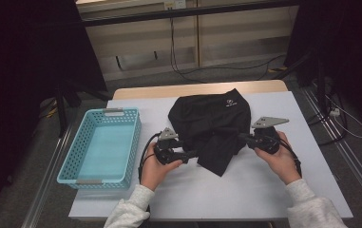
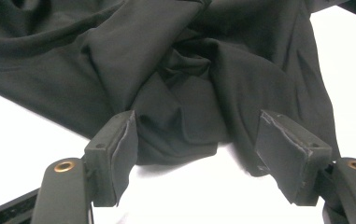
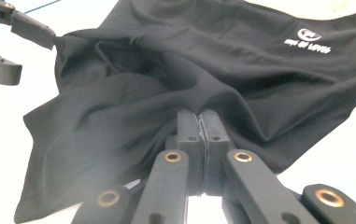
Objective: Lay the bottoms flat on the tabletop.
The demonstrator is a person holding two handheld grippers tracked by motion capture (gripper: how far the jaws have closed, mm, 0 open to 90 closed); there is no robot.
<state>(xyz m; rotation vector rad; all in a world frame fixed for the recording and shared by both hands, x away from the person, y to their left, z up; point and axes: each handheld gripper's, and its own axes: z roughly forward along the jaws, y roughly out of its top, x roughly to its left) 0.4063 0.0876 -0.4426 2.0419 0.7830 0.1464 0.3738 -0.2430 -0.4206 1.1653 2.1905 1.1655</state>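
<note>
A crumpled black cloth garment (image 1: pixel 210 124) with a small white logo lies mid-desk on the smooth white sheet (image 1: pixel 245 190). The right claw (image 3: pixel 202 140) pinches its soft folded edge; the left claw (image 2: pixel 208 154) gapes around another fold. A perforated turquoise plastic basket (image 1: pixel 103 145) sits leftward.

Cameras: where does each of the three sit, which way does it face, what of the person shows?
High view: above the person's side, looking forward and down on the table; both hands, sleeves, left gripper, right gripper, blue basket.
Left gripper view: rides the left gripper, looking between its spread jaws at the black garment.
Right gripper view: rides the right gripper, jaws pinched on the garment's edge; left gripper farther off.
Shared: all three show the garment; its white logo shows in high and right.
</note>
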